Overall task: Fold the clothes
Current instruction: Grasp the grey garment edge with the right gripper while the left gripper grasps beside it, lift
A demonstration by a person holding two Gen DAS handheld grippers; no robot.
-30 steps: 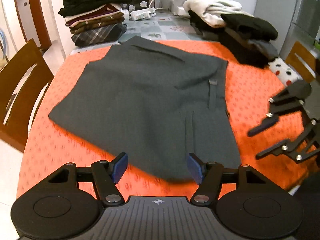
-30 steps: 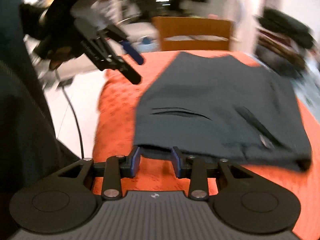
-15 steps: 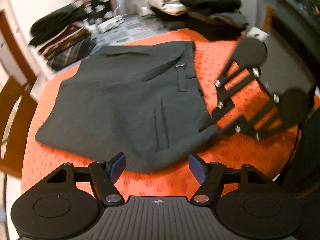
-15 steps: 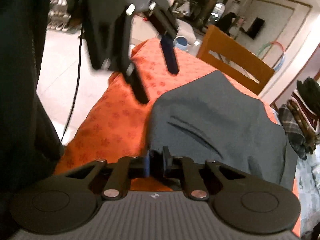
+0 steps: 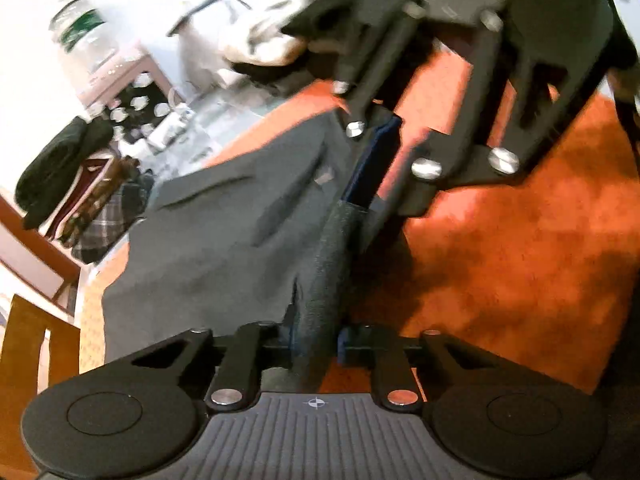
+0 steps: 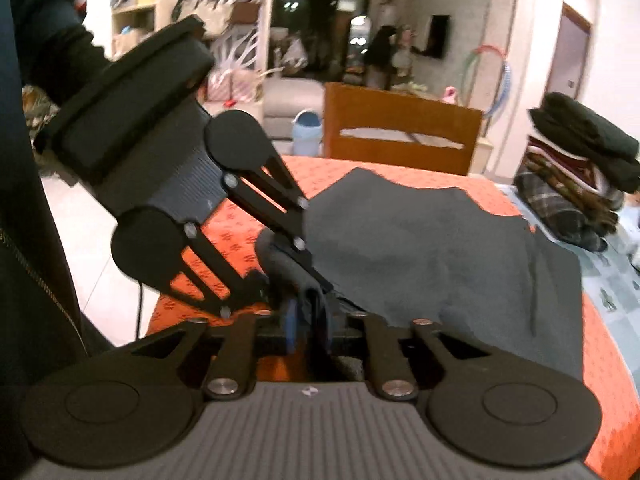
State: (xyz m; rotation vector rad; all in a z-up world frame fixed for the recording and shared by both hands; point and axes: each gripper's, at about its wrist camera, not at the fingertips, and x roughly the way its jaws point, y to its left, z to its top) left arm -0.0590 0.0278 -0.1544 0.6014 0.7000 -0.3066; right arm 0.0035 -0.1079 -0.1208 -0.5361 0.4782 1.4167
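Both grippers are at the near edge of the dark grey trousers point(image 6: 420, 248), which lie spread across the orange tablecloth point(image 5: 520, 248). The left gripper point(image 5: 316, 340) has just been closing and now pinches a bunched fold of that cloth between its pads. The right gripper point(image 6: 308, 328) sits just beside it, its jaws having just eased apart a little, cloth between them. Two close grips on one edge look meant for lifting it evenly and carrying it over toward the far side, where folded clothes point(image 6: 580, 168) are stacked.
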